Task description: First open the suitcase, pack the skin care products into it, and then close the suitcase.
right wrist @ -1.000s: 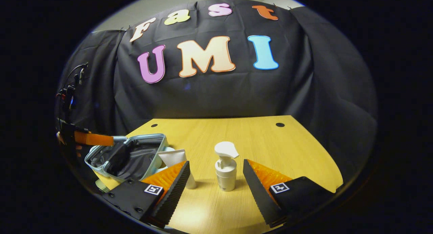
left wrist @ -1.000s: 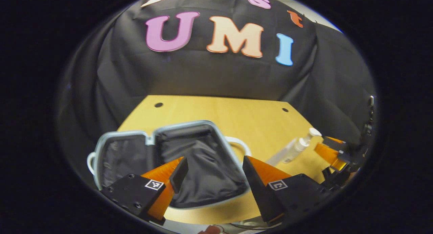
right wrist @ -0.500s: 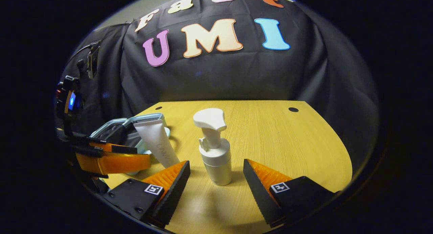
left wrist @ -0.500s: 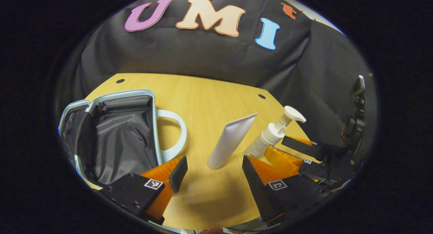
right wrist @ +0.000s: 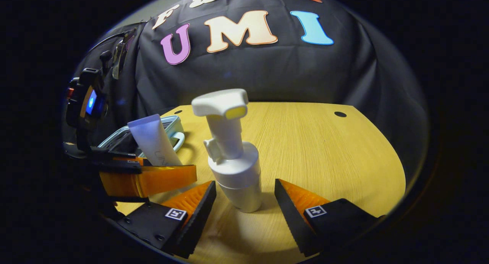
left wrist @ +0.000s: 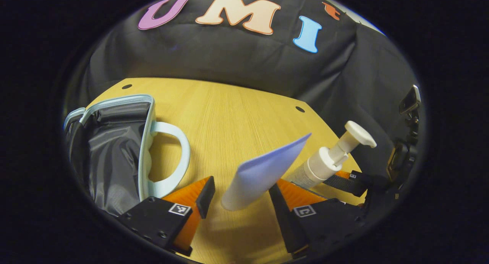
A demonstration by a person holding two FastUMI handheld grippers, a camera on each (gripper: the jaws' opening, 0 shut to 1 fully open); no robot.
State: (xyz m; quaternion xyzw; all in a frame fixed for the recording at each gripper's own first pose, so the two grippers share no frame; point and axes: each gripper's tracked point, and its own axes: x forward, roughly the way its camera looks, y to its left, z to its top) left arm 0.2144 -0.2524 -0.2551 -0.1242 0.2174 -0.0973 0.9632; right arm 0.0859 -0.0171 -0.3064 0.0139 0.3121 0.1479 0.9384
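Left gripper (left wrist: 238, 193) swings off the open suitcase (left wrist: 114, 149), which slides away to its left, and closes in on the standing tube (left wrist: 263, 172), now right between its spread fingers. Right gripper (right wrist: 244, 197) pushes forward too: the pump bottle (right wrist: 235, 161), well ahead a second ago, now stands tall between its open fingers, neither side touching yet

Setting: staged recording booth, not a lived-in room. Black draped cloth backdrop (right wrist: 267, 76) closes off the rear and both sides. Pale yellow wood-grain worktop (right wrist: 324, 149) with round dark cable holes (right wrist: 340, 114) near its far edge, office-desk type. Strip of plain light wall (right wrist: 153, 6) visible above the cloth. Lighting dim, from overhead; worktop shows glare.
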